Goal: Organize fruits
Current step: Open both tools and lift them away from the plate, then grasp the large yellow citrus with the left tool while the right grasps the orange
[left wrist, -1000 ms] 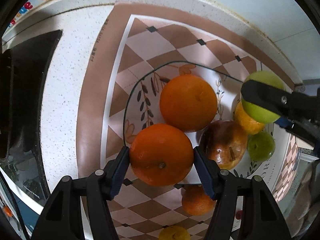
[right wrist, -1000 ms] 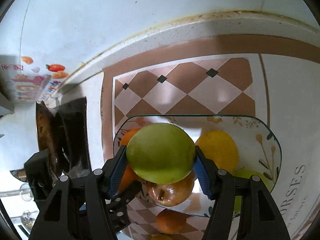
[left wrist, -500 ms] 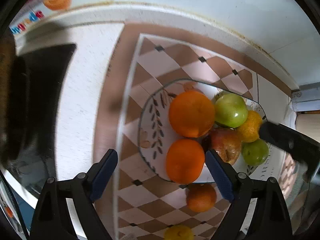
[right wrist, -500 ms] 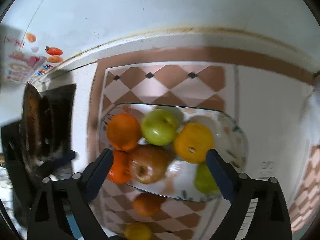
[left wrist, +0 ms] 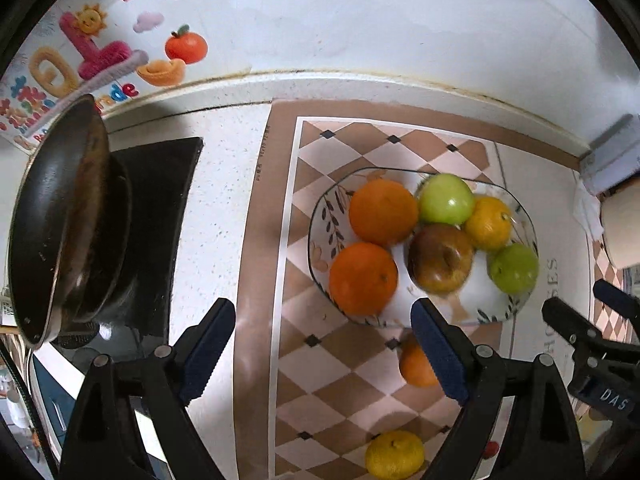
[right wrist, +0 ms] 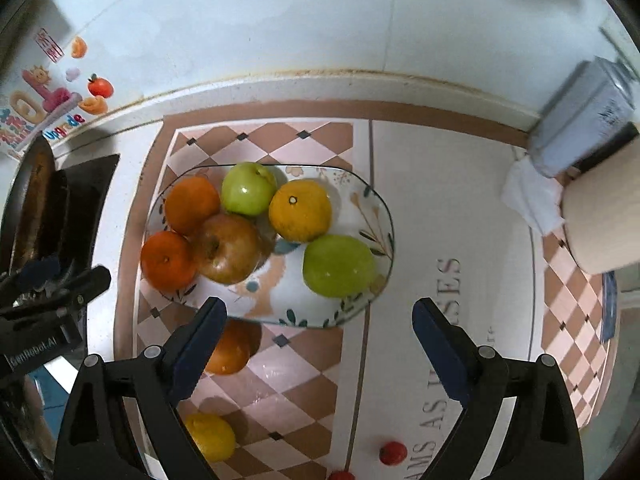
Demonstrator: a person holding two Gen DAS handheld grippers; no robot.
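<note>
A flowered plate (left wrist: 320, 216) (right wrist: 372, 200) on the checked mat holds two oranges (left wrist: 362, 278) (right wrist: 168, 260), a brown-red apple (left wrist: 440, 258) (right wrist: 228, 248), a yellow citrus (left wrist: 488, 222) (right wrist: 300, 210) and two green apples (left wrist: 446, 200) (right wrist: 338, 266). My left gripper (left wrist: 322, 308) hangs open above the plate's near left edge, holding nothing. My right gripper (right wrist: 320, 304) is open and bare over the plate's near right edge. Another orange (left wrist: 416, 364) (right wrist: 232, 346) and a yellow citrus (left wrist: 394, 454) (right wrist: 210, 436) lie on the mat in front of the plate.
A dark pan (left wrist: 60, 220) sits on a black stove (left wrist: 160, 200) to the left. At the right stand a beige container (right wrist: 600, 208), a grey-blue box (right wrist: 580, 120) and a white cloth (right wrist: 528, 196). A small red fruit (right wrist: 393, 453) lies near the front. The wall is close behind.
Both grippers opened: the left let go of an orange, the right a green apple, and both fruits now rest on the plate. Both grippers rose and drew back.
</note>
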